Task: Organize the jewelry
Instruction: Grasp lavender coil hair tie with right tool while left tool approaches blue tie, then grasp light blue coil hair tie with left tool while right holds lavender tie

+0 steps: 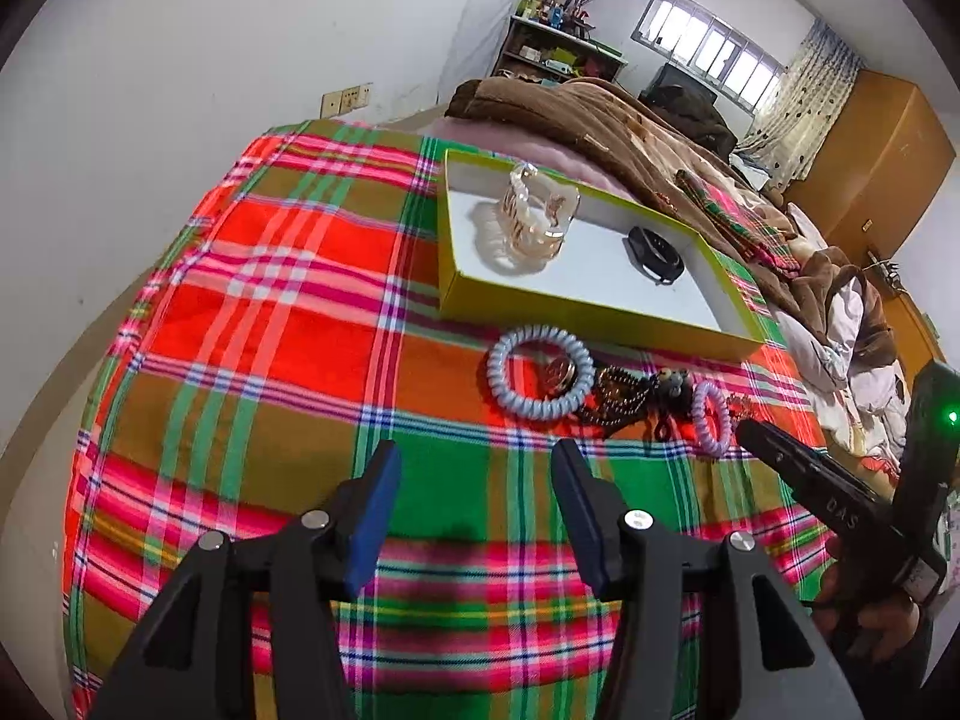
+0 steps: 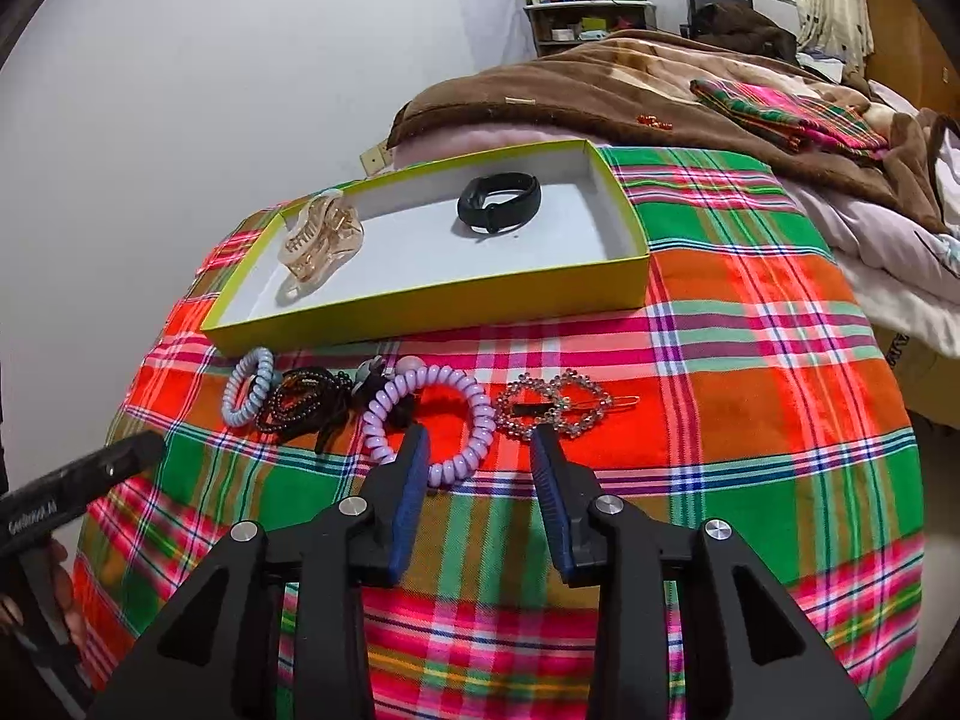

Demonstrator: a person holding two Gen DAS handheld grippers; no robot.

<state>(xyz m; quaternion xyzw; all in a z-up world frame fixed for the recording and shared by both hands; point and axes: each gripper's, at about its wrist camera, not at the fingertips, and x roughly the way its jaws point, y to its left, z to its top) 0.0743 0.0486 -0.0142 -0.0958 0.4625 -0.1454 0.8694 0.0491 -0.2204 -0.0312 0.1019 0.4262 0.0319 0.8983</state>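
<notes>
Your right hand-held gripper [image 2: 480, 450]: jaws partly apart, holding nothing. Lilac coil tie [image 2: 429, 423] just ahead of its left finger; rhinestone clip [image 2: 555, 405] ahead of its right. Yellow tray [image 2: 432, 300] beyond. Your left hand-held gripper [image 1: 477, 468]: open, empty.

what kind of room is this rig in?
Most likely a lived-in bedroom: the work surface looks like a bed under a plaid cloth, with a rumpled brown blanket behind, a cluttered shelf, and a curtained window.
</notes>
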